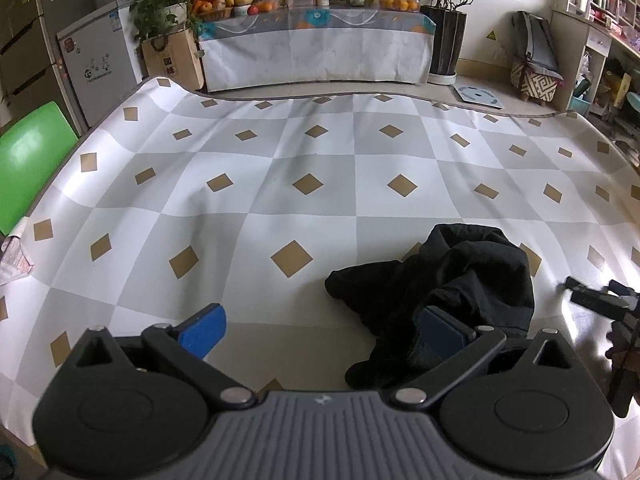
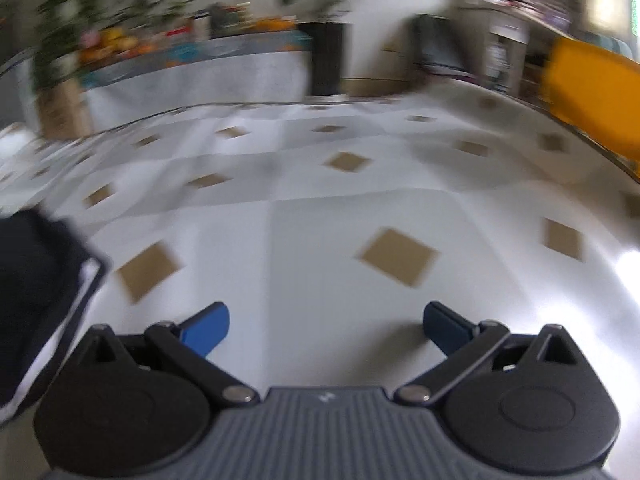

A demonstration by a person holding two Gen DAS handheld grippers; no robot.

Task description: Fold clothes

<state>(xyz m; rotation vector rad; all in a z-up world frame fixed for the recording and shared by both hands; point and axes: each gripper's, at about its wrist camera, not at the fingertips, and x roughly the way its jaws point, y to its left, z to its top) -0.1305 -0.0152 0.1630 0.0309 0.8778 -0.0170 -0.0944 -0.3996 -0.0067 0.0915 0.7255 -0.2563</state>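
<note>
Garment: we see black clothing (image 1: 448,284) crumpled on the checkered counter (image 1: 280,168).
Left claw (image 1: 320,334): ours, spread wide, right finger against fabric.
Right claw (image 2: 326,330): released, over bare counter.

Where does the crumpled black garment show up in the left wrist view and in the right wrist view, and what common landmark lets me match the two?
Left wrist view: the black garment lies crumpled at lower right, reaching behind the open left gripper.
Right wrist view: blurred, it sits at the far left edge, apart from the open right gripper.
Shared landmark: the checkered mat with tan diamonds.
</note>
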